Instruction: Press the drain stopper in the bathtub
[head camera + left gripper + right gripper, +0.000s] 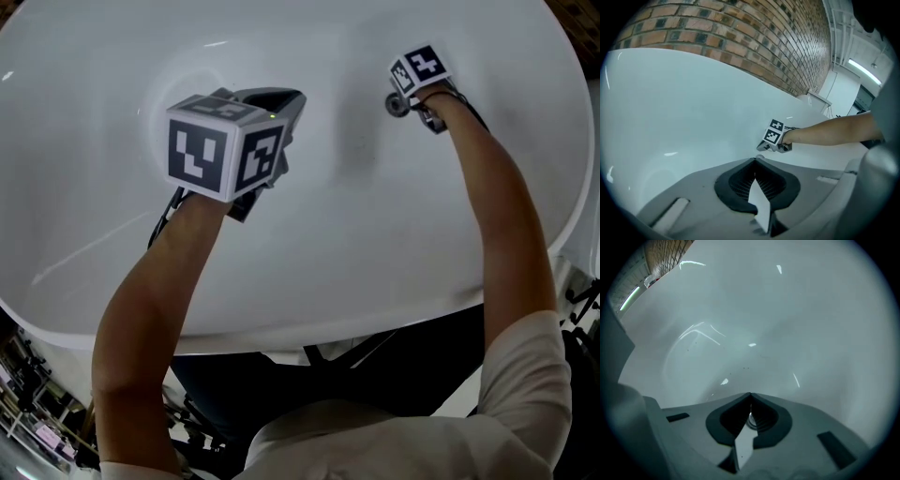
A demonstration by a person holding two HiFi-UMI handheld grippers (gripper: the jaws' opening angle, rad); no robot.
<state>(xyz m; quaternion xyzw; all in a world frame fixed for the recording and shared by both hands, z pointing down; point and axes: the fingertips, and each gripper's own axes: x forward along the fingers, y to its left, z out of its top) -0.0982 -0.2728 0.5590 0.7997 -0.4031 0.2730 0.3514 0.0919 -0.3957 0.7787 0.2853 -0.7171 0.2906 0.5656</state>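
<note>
Head view: the person leans over the white bathtub (112, 56) with both arms reaching down into it. The right gripper (411, 98) is at full reach near the far side of the tub floor. Its tip sits at a small round grey thing that I take to be the drain stopper (397, 104). The left gripper (281, 98) hangs nearer and well apart from it, above bare tub floor. It has no part in the press and seems parked there out of the way.

Left gripper view: the left gripper's (754, 161) jaws are closed tip to tip with nothing between them, only white tub showing through the gap behind the tips. Past them the right gripper (764, 146) points steeply down with its nose at the tub floor, the bare forearm (825, 131) stretched out behind it. That steep angle suits a push straight down. A brick wall (740, 33) rises beyond the tub rim.

Right gripper view: the right gripper's (750, 397) jaws are also brought together at the tips and hold nothing. Closed jaws make one blunt point for pushing. Through the opening behind the tips a small shiny round piece shows, probably the drain stopper (751, 420), directly under the jaws. Whether the tips touch it I cannot tell. The curved tub wall (787, 324) fills the rest of the view.
</note>
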